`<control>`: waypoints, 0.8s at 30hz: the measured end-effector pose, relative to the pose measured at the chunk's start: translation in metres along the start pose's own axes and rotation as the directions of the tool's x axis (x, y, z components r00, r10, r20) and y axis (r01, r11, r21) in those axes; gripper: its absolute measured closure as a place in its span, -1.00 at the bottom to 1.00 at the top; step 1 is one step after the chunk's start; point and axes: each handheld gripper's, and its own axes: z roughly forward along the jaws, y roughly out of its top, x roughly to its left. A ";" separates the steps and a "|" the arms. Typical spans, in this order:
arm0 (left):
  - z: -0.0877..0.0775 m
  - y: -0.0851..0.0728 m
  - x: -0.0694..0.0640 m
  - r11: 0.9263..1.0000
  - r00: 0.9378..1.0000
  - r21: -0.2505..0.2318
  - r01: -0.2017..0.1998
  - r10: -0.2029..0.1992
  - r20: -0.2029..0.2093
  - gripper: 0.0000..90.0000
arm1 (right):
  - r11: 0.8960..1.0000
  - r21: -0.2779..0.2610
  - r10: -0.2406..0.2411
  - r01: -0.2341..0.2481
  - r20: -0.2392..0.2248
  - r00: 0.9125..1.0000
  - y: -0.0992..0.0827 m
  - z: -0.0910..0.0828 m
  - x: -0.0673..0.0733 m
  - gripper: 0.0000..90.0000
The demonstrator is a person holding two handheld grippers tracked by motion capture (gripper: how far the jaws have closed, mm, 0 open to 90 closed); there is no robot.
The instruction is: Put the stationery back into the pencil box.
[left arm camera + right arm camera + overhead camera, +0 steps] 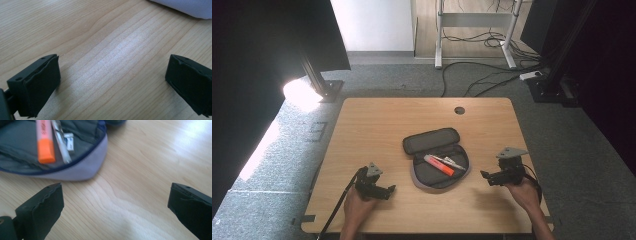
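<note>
Pencil case (437,160) lies unzipped at the desk's (377,125) middle, toward the near edge; orange highlighter (439,166) and a pen (453,162) inside (lid half flipped back). Left gripper (388,190) near the front-left corner, jaws spread, empty. Right gripper (485,176) just right of the case, jaws wide apart over bare wood

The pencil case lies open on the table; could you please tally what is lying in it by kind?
Orange-capped highlighter: 1
White pen: 1
Small white item beside the pen, too small to identify: 1
Total: 3, all lying in the open pencil case.
</note>
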 end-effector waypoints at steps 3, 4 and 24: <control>0.000 0.000 0.000 1.000 1.000 0.000 0.000 0.000 0.000 -1.00 | 1.000 0.014 0.020 -0.020 0.006 1.000 -0.010 0.003 -0.004 -1.00; 0.000 0.000 0.000 1.000 1.000 0.000 0.000 0.000 0.000 -1.00 | 1.000 0.019 0.021 -0.022 0.008 1.000 -0.012 0.004 -0.005 -1.00; 0.000 0.000 0.000 1.000 1.000 0.000 0.000 0.000 0.000 -1.00 | 0.992 0.035 0.117 -0.118 0.022 0.993 -0.058 0.030 -0.006 -1.00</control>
